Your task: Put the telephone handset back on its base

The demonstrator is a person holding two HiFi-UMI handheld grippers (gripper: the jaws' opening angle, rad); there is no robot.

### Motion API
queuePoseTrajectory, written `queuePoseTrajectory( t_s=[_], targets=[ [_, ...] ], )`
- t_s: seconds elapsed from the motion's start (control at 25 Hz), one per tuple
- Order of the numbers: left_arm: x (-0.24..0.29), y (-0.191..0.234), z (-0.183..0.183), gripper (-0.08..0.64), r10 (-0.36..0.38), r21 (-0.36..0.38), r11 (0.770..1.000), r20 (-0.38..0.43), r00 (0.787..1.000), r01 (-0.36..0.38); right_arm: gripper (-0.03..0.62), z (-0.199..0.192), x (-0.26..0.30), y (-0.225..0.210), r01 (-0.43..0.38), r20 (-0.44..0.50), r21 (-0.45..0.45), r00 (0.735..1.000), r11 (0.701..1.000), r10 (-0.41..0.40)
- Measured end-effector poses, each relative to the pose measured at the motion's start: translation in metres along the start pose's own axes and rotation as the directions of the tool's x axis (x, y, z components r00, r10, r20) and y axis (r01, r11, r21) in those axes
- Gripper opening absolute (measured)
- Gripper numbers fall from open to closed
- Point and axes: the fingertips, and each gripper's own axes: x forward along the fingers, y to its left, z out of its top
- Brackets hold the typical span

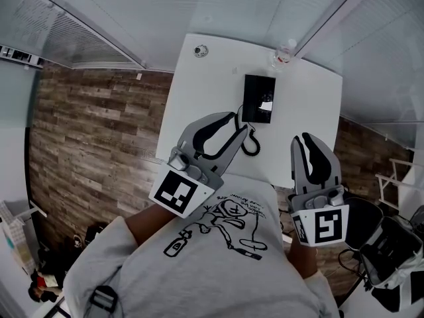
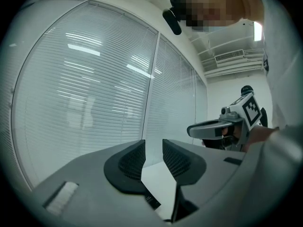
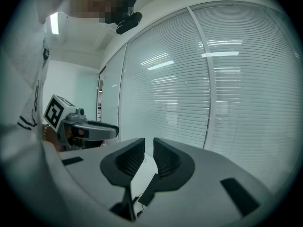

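Observation:
The black telephone [image 1: 258, 98] lies on the white table [image 1: 199, 91], with its coiled cord [image 1: 251, 142] trailing toward me. I cannot make out the handset apart from the base. My left gripper [image 1: 240, 128] hovers above the near table edge, just short of the cord, its jaws slightly apart with nothing between them [image 2: 152, 161]. My right gripper [image 1: 306, 142] is held up to the right of the phone, jaws a narrow gap apart and empty [image 3: 149, 154]. A dark part of the phone [image 3: 147, 190] shows low in the right gripper view.
A clear bottle [image 1: 283, 53] and a small round object [image 1: 201, 50] stand at the table's far edge. Glass walls with blinds [image 2: 94, 93] surround the table. A dark chair [image 1: 391, 244] stands at the right over wood flooring [image 1: 93, 131].

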Motion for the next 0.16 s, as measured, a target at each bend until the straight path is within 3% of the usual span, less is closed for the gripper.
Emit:
queuePoseTrajectory(
  t_s=[0.16],
  targets=[
    [-0.0004, -0.0021, -0.0006, 0.112, 0.001, 0.001, 1.0, 0.002, 1.0, -0.001, 0.049, -0.0018, -0.0016, 0.0006, -0.005, 0.002, 0.005, 1.0, 1.0, 0.005]
  ],
)
